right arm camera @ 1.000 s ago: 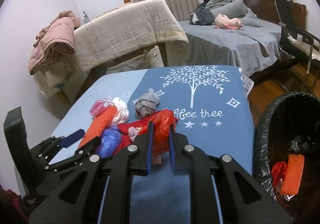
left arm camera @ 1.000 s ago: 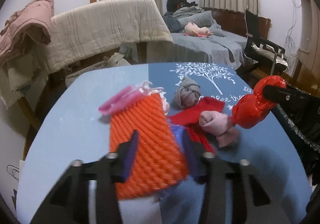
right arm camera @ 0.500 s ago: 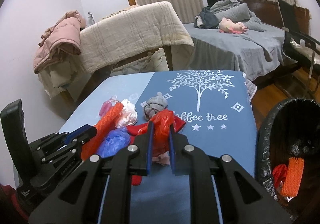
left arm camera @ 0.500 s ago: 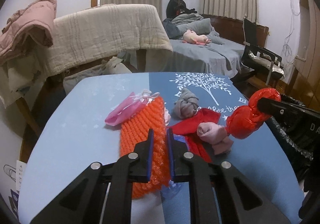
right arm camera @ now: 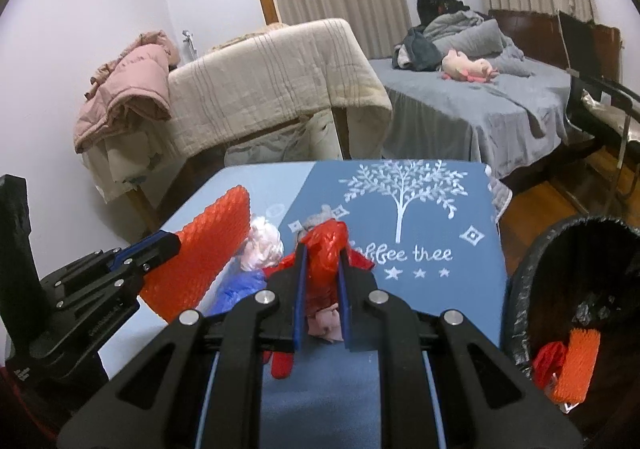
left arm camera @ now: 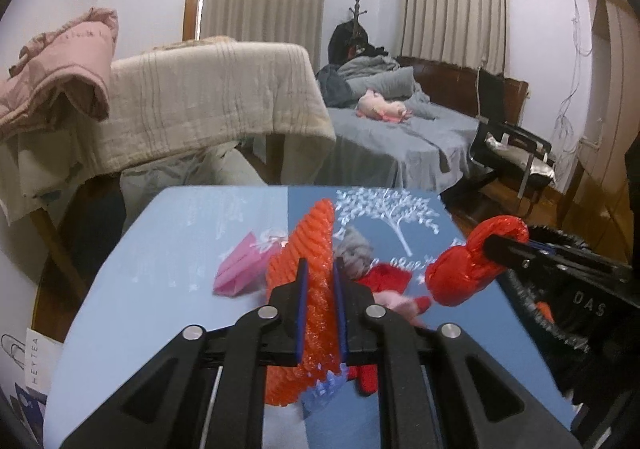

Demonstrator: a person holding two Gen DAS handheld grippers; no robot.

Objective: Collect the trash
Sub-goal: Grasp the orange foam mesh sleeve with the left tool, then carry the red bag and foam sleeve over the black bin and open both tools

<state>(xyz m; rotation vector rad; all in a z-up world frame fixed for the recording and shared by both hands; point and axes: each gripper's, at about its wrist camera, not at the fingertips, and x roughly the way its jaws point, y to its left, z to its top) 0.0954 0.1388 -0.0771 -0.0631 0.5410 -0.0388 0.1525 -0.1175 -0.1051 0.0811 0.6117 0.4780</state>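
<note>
Partly, orange mesh (left arm camera: 316,289) hides grey bundle (left arm camera: 356,253).

We see the foam net sleeve (left arm camera: 310,269) between the left gripper (left arm camera: 319,281) pads, above the table (left arm camera: 160,289). To its right, the right gripper (right arm camera: 322,277) holds a crumpled plastic bag (right arm camera: 326,249). The trash bin (right arm camera: 532,289) stands right of the table, the bed (right arm camera: 460,109) behind it.
</note>
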